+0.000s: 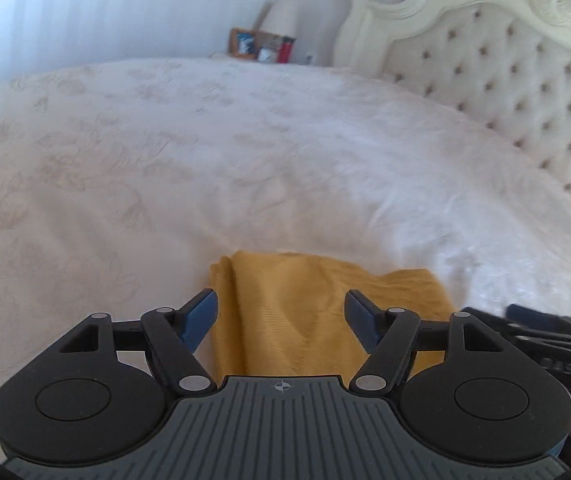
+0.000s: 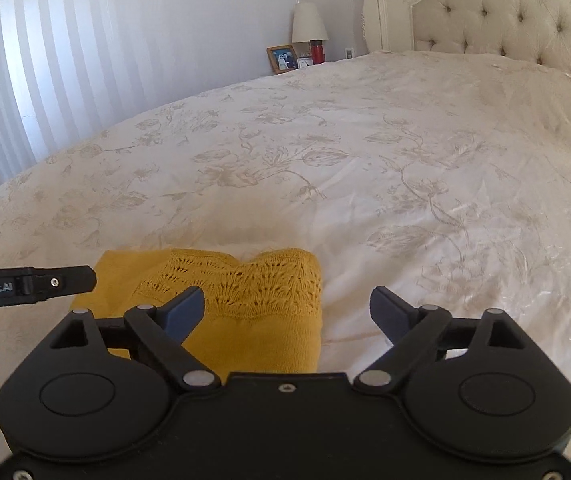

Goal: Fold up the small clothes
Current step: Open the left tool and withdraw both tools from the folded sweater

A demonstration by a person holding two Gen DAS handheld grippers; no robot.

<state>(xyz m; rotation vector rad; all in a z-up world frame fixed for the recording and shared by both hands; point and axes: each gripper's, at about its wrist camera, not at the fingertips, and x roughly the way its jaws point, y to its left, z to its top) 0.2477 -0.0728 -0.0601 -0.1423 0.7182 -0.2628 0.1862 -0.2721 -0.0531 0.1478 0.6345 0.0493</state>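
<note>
While the left wrist view looks down over the left claw (image 1: 281,314), its jaws stand wide apart with nothing between them, and the yellow knit garment (image 1: 305,312) lies on the white bedspread (image 1: 165,160) just past the fingertips, toward 12 o'clock; a raised crease runs along its 9 o'clock edge, and the picture is blurred, so a pinch made now could, I judge, catch only the top layer or drag the ridge into a crooked fold. From the right wrist view, the right claw (image 2: 287,314) is likewise spread wide and empty, the garment lying mostly under its 9 o'clock finger with its lace band toward 12 o'clock; closing here might snag the open lace or miss the 3 o'clock edge, and the slippery-looking bedspread could bunch up with it.
</note>
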